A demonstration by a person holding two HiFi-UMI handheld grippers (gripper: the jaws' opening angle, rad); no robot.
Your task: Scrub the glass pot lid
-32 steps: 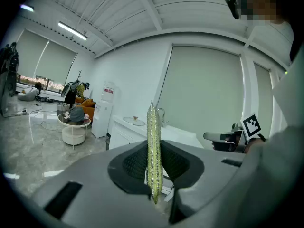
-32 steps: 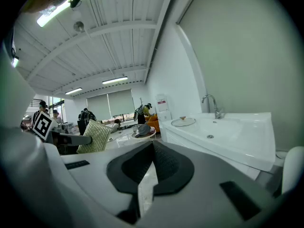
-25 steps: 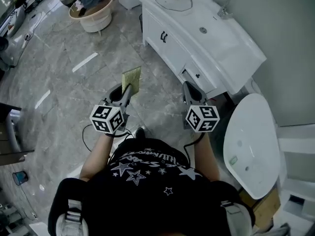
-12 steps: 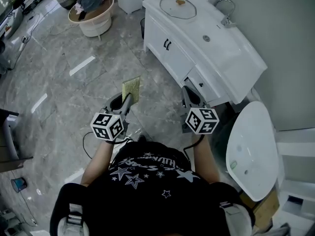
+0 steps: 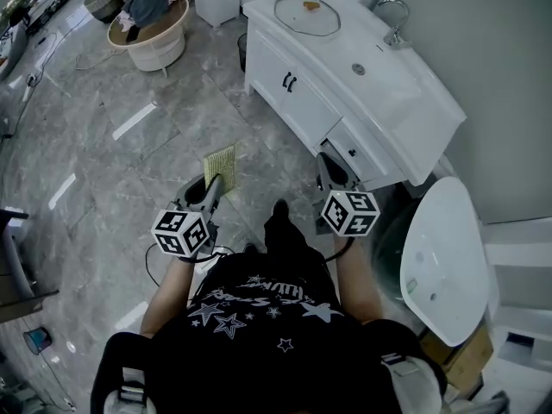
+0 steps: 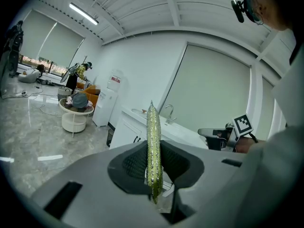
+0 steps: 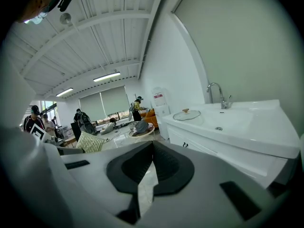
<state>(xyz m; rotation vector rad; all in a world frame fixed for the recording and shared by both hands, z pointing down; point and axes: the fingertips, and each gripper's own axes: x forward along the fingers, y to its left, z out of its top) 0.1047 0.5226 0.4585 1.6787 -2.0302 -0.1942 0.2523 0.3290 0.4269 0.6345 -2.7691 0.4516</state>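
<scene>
1. The left gripper [image 5: 212, 185] is clenched on a yellow-green scrubbing pad [image 5: 220, 162], which is seen edge-on in the left gripper view and sticks out beyond the jaw tips.
2. The right gripper [image 5: 331, 167] is closed, with nothing gripped between its jaws.
3. The glass pot lid [image 5: 306, 14] is laid flat on the white counter [image 5: 414, 93], at its far end, beside the basin and near the tap [image 5: 394, 14].
4. The 2 grippers are held over the grey marble floor [image 5: 112, 162], well apart from the lid.
</scene>
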